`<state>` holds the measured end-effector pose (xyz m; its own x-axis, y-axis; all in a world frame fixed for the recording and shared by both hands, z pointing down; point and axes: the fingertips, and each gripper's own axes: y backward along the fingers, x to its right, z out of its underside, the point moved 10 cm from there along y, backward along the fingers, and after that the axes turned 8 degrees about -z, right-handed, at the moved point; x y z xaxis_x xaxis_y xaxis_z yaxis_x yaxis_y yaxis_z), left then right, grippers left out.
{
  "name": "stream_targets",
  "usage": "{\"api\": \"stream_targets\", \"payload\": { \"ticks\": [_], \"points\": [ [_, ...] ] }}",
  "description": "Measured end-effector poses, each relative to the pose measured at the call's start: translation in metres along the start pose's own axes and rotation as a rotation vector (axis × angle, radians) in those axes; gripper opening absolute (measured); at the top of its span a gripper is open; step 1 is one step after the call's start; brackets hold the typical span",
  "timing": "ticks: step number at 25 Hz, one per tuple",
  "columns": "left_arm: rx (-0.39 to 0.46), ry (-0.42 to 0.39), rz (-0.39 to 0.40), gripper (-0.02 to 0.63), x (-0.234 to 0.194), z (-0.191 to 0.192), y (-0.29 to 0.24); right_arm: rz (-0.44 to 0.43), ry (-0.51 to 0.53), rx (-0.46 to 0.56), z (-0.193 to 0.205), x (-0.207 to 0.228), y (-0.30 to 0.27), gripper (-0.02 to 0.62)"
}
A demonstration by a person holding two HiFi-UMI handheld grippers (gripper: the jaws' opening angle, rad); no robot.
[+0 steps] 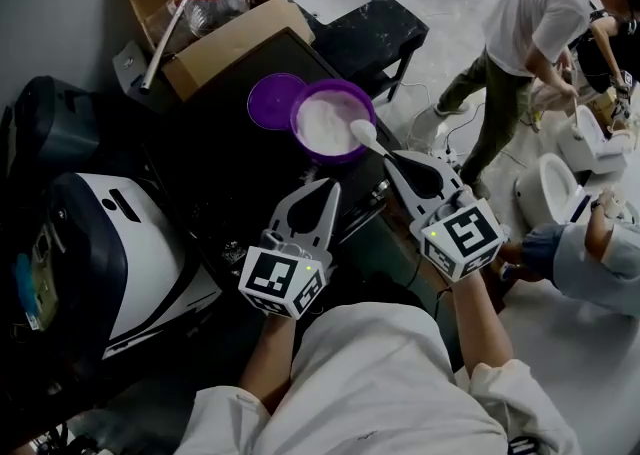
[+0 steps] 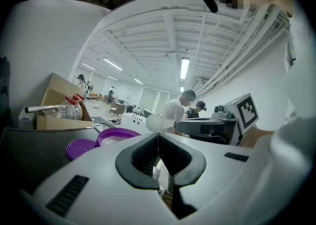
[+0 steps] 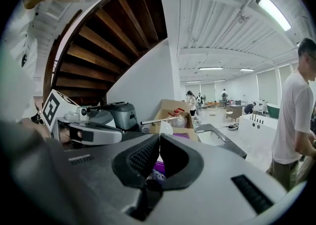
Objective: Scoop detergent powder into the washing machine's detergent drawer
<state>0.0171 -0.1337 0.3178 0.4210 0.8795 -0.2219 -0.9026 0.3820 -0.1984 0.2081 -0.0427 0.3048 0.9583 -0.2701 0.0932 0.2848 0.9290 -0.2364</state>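
A purple tub [image 1: 333, 121] of white detergent powder stands open on the dark surface, its purple lid [image 1: 275, 101] lying just left of it. My right gripper [image 1: 392, 156] is shut on the handle of a white scoop [image 1: 362, 133]. The scoop's bowl hangs over the tub's near right rim. In the right gripper view the scoop [image 3: 166, 128] rises past the closed jaws of that gripper [image 3: 159, 137]. My left gripper [image 1: 333, 186] is shut and empty, short of the tub and left of the right one. From the left gripper [image 2: 158, 135] I see the tub [image 2: 117, 135] and the scoop [image 2: 154, 122].
A white and dark appliance [image 1: 110, 253] sits at the left. A cardboard box [image 1: 200, 13] with a plastic bottle stands behind the tub, and a black stand [image 1: 350, 18] beyond it. A person in a white shirt [image 1: 540, 13] and white toilets [image 1: 555, 188] are at the right.
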Motion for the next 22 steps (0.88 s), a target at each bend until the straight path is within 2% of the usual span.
{"api": "stream_targets", "payload": {
  "ticks": [12,22],
  "points": [
    [-0.028,0.050,0.015,0.018,-0.021,0.010,-0.012,0.016,0.063,-0.125,-0.001,0.017,-0.039,0.009],
    [-0.048,0.076,-0.008,0.020,-0.039,0.021,-0.023,0.003,0.147,-0.291,0.000,0.036,-0.069,0.009]
  ]
}}
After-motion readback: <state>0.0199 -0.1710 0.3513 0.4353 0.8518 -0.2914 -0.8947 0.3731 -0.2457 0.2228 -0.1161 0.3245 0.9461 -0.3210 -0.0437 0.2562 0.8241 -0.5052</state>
